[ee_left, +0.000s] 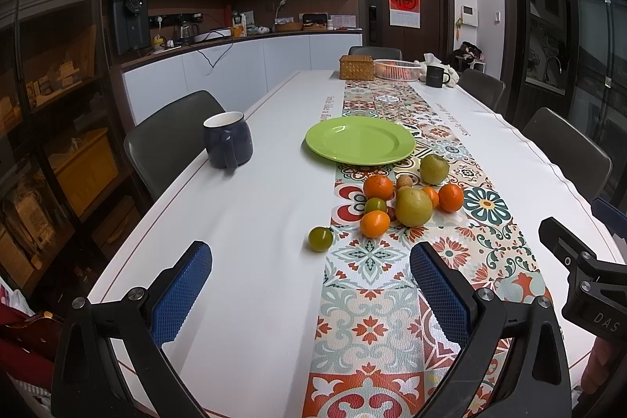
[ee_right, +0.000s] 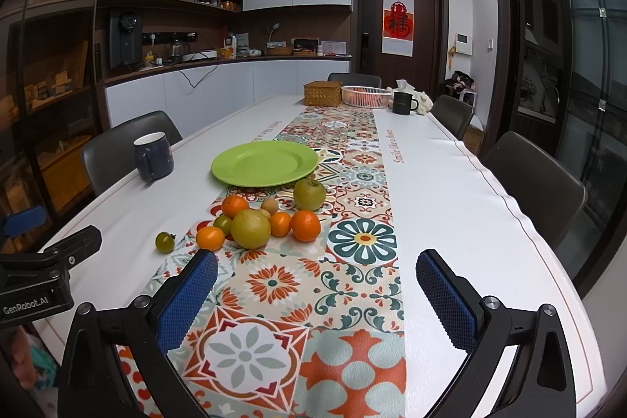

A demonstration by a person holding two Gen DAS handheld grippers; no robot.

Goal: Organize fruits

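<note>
A cluster of fruit lies on the patterned table runner (ee_left: pixel 368 285): a large green pear (ee_left: pixel 413 206), a green apple (ee_left: pixel 434 169), several oranges (ee_left: pixel 375 224) and small green fruits, one (ee_left: pixel 320 239) apart at the left. An empty green plate (ee_left: pixel 360 140) lies just beyond them. In the right wrist view the same pear (ee_right: pixel 250 228), apple (ee_right: pixel 309 194), oranges (ee_right: pixel 305 226) and plate (ee_right: pixel 265 163) show. My left gripper (ee_left: pixel 309 285) is open and empty, short of the fruit. My right gripper (ee_right: pixel 317 294) is open and empty, short of the fruit and to its right.
A dark blue mug (ee_left: pixel 228 145) stands left of the plate. At the table's far end stand a wicker box (ee_left: pixel 356 67), a white basket (ee_left: pixel 396 69) and a black mug (ee_left: pixel 435 76). Grey chairs (ee_left: pixel 172 140) line both sides.
</note>
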